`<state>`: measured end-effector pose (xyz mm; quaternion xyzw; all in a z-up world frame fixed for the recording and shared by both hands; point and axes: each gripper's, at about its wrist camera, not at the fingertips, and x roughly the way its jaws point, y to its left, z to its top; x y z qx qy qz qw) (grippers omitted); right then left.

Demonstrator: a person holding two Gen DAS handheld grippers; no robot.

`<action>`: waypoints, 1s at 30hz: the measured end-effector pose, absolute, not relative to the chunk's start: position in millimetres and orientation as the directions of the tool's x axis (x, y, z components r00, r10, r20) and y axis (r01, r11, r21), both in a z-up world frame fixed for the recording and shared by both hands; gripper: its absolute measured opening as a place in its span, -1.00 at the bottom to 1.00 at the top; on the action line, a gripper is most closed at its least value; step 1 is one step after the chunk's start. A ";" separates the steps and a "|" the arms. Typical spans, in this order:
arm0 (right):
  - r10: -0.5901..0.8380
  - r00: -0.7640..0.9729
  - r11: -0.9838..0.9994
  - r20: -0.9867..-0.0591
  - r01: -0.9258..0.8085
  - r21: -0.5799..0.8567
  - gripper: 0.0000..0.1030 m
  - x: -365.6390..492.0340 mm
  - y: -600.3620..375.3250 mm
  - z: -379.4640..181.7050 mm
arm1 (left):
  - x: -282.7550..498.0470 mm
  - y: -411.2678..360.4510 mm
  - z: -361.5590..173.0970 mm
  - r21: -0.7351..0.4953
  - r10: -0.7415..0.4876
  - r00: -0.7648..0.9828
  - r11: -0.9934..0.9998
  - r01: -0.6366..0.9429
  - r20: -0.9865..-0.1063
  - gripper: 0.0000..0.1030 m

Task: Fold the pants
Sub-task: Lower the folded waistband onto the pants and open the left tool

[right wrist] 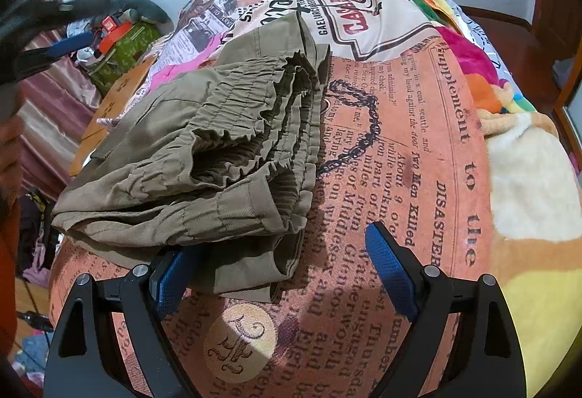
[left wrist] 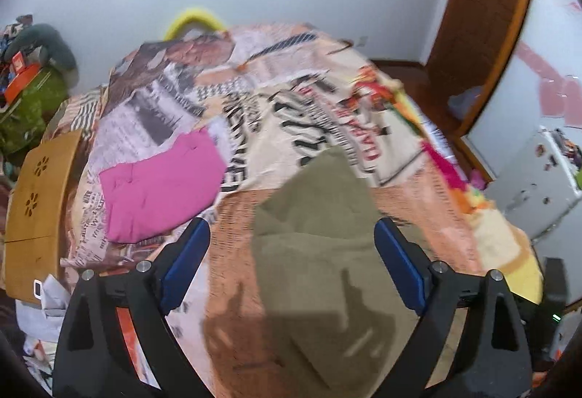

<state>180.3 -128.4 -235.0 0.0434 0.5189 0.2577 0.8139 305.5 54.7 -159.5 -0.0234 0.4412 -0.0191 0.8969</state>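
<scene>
Olive pants (right wrist: pixel 218 151), folded into a bundle on the newsprint bedspread (right wrist: pixel 418 151), waistband nearest and just ahead-left of the right gripper (right wrist: pixel 280 267), which is open and empty; left gripper (left wrist: pixel 291 263) open, hovering above them.

matt olive cloth pants (right wrist: pixel 203 143) with a gathered waistband lie on a soft printed bedspread (right wrist: pixel 400 151) beside a wooden tray (left wrist: pixel 36 201).

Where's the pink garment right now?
In the left wrist view, the pink garment lies flat on the newsprint bedspread, left of the olive pants and right of the wooden board.
</scene>
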 end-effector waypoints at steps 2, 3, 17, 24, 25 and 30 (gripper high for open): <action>0.464 0.328 0.863 -0.823 -0.375 0.338 0.70 180.4 -128.6 -235.0 | 326.0 65.0 -174.1 -0.043 -0.029 0.574 0.999 -0.011 -0.818 0.79; 0.463 0.329 0.864 -0.823 -0.375 0.337 0.70 180.3 -128.8 -234.8 | 335.8 69.7 -182.2 -0.035 -0.017 0.556 0.999 -0.021 -0.831 0.79; 0.443 0.337 0.874 -0.831 -0.367 0.318 0.70 181.4 -128.4 -231.2 | 401.6 68.7 -319.3 0.120 0.113 0.258 0.993 0.013 -0.959 0.87; 0.402 0.374 0.893 -0.836 -0.360 0.269 0.70 181.8 -130.7 -225.2 | 375.1 77.3 -313.4 0.143 0.128 0.256 0.989 0.041 -0.958 0.90; 0.397 0.379 0.896 -0.836 -0.357 0.264 0.70 181.6 -132.6 -224.6 | 368.9 79.1 -310.7 0.151 0.137 0.263 0.988 0.036 -0.955 0.90; 0.365 0.412 0.915 -0.835 -0.325 0.239 0.70 179.9 -148.0 -217.2 | 325.6 88.9 -293.0 0.179 0.173 0.295 0.984 -0.005 -0.940 0.90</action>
